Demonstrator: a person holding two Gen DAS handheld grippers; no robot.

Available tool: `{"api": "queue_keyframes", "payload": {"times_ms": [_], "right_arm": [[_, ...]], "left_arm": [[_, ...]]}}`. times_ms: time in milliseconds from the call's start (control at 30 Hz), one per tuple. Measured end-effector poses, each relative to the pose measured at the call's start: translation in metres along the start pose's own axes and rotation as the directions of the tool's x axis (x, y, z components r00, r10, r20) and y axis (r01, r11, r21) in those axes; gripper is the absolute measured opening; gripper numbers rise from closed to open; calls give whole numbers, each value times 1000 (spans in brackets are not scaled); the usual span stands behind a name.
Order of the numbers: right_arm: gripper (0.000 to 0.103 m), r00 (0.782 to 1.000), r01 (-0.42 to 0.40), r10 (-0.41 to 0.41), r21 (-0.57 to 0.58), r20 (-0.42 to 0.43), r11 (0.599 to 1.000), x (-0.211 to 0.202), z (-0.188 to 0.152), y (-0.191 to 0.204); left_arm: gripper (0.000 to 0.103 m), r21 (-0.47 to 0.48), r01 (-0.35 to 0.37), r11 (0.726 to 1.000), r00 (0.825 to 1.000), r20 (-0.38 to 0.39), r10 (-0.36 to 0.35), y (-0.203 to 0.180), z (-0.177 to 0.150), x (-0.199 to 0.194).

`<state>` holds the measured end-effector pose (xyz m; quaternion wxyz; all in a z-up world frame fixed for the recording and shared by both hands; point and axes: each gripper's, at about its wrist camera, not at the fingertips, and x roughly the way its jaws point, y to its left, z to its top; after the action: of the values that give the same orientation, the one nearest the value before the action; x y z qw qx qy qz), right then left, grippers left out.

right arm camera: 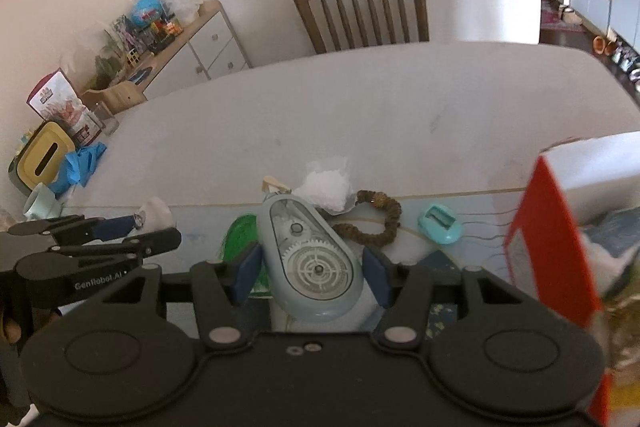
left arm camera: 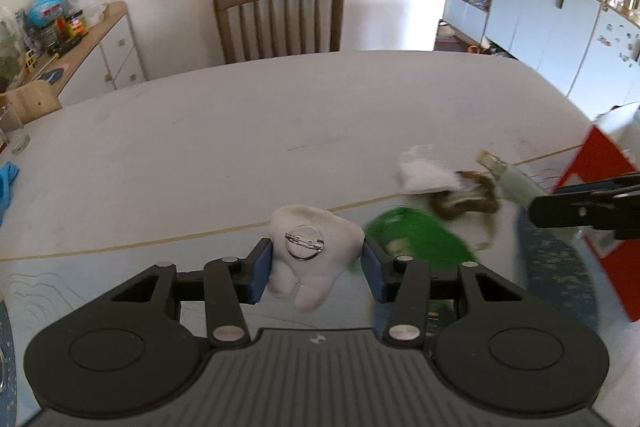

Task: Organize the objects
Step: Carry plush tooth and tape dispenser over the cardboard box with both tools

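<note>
My left gripper [left arm camera: 318, 269] is shut on a white plush tooth [left arm camera: 316, 259] with a round metal pin on its back, held above the table. The right wrist view shows that gripper [right arm camera: 138, 223] at the left with the tooth [right arm camera: 158, 211] at its tips. My right gripper [right arm camera: 312, 275] is shut on a pale blue correction tape dispenser [right arm camera: 312, 259], lifted off the mat. It appears in the left wrist view as black fingers [left arm camera: 560, 211] at the right edge, with the dispenser [left arm camera: 516, 183] blurred.
On the pale blue mat [right arm camera: 412, 247] lie a green object [right arm camera: 240, 247], a brown bead bracelet [right arm camera: 380, 223], crumpled white paper [right arm camera: 326, 187] and a small teal piece [right arm camera: 440, 225]. A red and white box [right arm camera: 560, 227] stands right. A chair [left arm camera: 280, 19] stands behind the table [left arm camera: 280, 131].
</note>
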<state>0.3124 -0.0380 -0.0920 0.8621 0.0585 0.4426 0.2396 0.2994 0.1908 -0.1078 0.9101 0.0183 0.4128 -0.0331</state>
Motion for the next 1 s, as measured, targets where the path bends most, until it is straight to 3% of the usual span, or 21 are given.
{"api": "queue_keyframes", "payload": {"times_ms": [533, 1000], "right_arm": [[54, 994, 48, -50, 28, 94, 998, -86, -19, -24], [54, 969, 168, -172, 38, 176, 985, -149, -40, -92]], "left_arm": [[47, 72, 80, 994, 996, 38, -83, -86, 14, -71], [47, 156, 113, 981, 991, 51, -123, -182, 28, -79]]}}
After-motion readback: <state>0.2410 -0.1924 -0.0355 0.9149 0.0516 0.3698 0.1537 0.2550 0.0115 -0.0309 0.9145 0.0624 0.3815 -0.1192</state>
